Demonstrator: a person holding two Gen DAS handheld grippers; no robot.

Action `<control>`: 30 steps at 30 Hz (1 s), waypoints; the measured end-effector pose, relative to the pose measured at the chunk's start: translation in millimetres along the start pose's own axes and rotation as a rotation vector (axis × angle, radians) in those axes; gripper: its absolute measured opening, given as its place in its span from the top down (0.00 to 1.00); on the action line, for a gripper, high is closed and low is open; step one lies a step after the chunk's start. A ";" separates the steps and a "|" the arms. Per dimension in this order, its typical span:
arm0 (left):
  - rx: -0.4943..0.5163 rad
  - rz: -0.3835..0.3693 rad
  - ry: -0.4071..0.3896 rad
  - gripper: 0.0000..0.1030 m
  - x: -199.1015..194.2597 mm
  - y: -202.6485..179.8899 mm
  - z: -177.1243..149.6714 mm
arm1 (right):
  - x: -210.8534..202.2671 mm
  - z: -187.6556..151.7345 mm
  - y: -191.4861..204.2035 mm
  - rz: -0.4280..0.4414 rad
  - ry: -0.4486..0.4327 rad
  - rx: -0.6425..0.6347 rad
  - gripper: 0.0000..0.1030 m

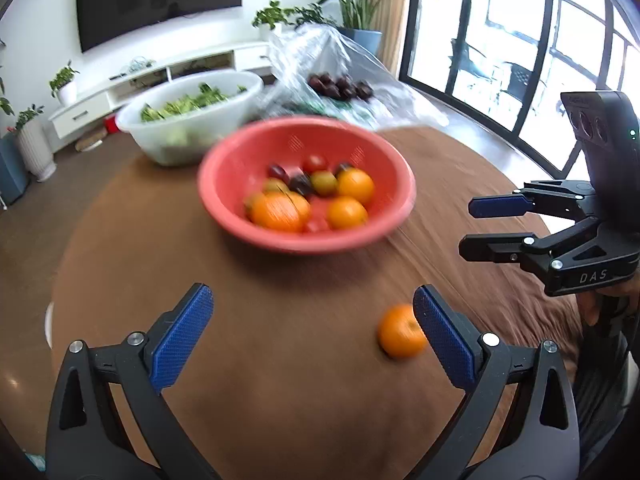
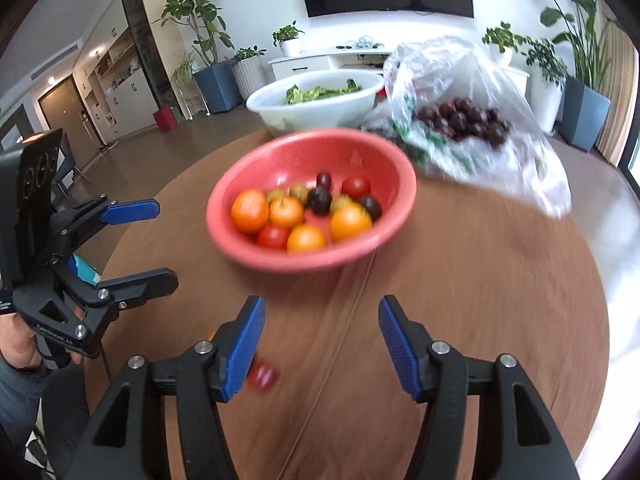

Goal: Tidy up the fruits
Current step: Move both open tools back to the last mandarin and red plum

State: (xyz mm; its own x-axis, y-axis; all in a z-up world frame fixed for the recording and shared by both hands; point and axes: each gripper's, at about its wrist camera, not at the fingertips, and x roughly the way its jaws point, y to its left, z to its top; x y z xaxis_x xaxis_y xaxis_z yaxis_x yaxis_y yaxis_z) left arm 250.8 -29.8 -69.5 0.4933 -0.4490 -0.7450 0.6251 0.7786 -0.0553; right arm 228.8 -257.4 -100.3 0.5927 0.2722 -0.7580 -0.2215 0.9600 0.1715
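Left gripper [image 1: 313, 334]: fingers spread wide, empty. Right gripper [image 2: 322, 344]: likewise spread, empty.
Loose orange [image 1: 401, 331], one: on the table [image 1: 280, 360] beside the left gripper's right finger; probably firm, round, prone to roll; grip across its middle.
Loose small red fruit [image 2: 263, 376], one: by the right gripper's left finger; likely soft, squeeze gently.
Red bowl [image 2: 280, 152], one: mid-table, holding about four oranges plus small red, green and dark fruits.
White bowl [image 2: 312, 108], one: greens.
Plastic bag [image 2: 480, 80], one: dark fruits.

Both wrist views toward red bowl [image 1: 306, 184]
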 end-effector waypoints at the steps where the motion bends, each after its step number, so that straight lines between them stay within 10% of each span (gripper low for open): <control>1: 0.012 -0.009 0.014 0.01 0.5 -6.2 -7.6 | -1.7 -7.9 1.4 0.004 0.003 0.012 0.39; 30: 0.265 -0.058 0.190 0.01 54.5 -41.1 -18.1 | -1.7 -64.9 7.1 0.056 0.068 0.075 0.36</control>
State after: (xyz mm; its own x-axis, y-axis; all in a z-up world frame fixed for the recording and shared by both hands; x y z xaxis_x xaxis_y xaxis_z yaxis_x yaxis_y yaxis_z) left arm 241.0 -78.3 -119.8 0.3458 -0.3801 -0.8579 0.7970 0.6014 0.0548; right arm 176.0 -255.3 -138.6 0.5263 0.3228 -0.7867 -0.1927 0.9464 0.2594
